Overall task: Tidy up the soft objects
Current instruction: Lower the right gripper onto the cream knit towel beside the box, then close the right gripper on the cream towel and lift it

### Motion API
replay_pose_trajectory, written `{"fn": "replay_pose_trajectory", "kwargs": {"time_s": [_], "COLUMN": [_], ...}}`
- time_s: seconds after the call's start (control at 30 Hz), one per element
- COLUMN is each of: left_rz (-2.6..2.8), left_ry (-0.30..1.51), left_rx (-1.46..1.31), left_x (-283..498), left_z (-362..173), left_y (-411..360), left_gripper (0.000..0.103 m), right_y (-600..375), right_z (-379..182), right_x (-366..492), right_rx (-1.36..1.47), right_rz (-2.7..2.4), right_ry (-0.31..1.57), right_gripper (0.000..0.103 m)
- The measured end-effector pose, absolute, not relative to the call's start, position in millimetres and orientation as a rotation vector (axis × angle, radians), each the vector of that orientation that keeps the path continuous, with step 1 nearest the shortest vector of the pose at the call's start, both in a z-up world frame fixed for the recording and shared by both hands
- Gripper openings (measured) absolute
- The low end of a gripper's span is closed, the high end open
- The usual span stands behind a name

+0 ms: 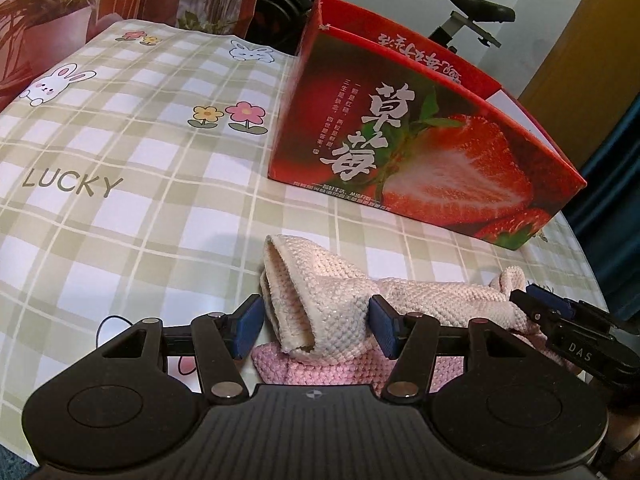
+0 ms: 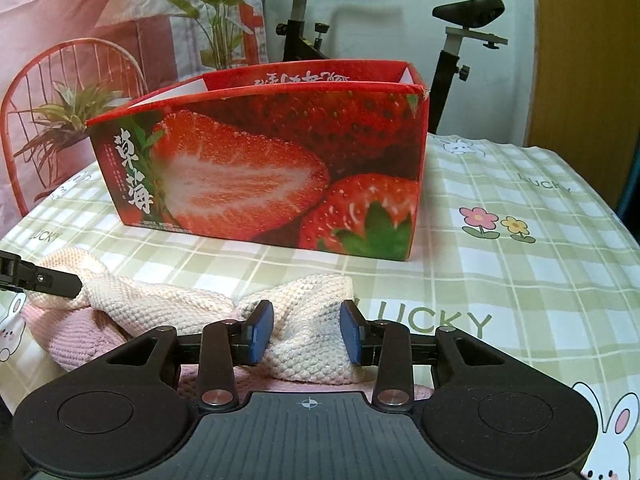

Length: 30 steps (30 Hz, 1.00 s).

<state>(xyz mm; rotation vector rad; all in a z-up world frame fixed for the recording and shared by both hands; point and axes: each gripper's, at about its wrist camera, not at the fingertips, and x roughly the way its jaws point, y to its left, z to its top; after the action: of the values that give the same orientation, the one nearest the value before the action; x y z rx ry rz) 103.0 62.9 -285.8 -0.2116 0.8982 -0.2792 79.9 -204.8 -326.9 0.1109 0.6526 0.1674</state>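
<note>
The task stands at an early stage. The cream knitted cloth [image 1: 320, 300] lies on the bench [image 1: 132, 208], close to its near edge, draped over a pink knitted cloth [image 1: 320, 368] that sits beneath it; neither has been lifted clear of the surface. The left tongs [image 1: 316, 326] sit around the folded left end of the cream cloth, with both blue pads [image 1: 250, 328] pressed to the fabric and the jaws at a medium gap, so this end appears to be gripped. The right tongs [image 2: 306, 334] hold the opposite end in the same way: the pads [image 2: 262, 334] bear on a bunched lump of cream fabric with the jaws drawn in to a moderate width. Between the two grips the cloth is twisted and gathered instead of lying flat. The strawberry box [image 2: 280, 168] stands farther back on the bench, apart from the cloths, with its top open. Its interior is only partly in view; what shows of the inner walls carries no cloth, but the floor of the box cannot be seen. Judged from this layout, the grasp on the first cloth is made, and the remaining work is probably to lift or fold it, place it in the box, and then deal with the pink cloth. The box as destination is an inference.
</note>
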Motion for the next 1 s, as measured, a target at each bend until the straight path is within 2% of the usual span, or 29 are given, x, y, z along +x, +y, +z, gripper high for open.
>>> {"fn": "replay_pose_trajectory", "kwargs": {"time_s": [0.13, 0.27, 1.0], "left_rz": [-0.283, -0.286, -0.287], "left_ry": [0.895, 0.89, 0.889], "left_rx": [-0.214, -0.213, -0.214], "left_x": [105.0, 104.8, 104.7], "left_z": [-286.6, -287.0, -287.2], "left_y": [62.2, 61.8, 62.5], "left_gripper": [0.06, 0.06, 0.06], "right_y": [-205.7, -208.9, -212.6], "right_z": [-326.6, -328.3, -331.0], "right_x": [80.3, 81.5, 80.9], "right_rx": [0.114, 0.133, 0.188], "right_rz": [0.166, 0.15, 0.161], "right_ry": [0.654, 0.664, 0.677], "right_gripper": [0.036, 0.043, 0.042]}}
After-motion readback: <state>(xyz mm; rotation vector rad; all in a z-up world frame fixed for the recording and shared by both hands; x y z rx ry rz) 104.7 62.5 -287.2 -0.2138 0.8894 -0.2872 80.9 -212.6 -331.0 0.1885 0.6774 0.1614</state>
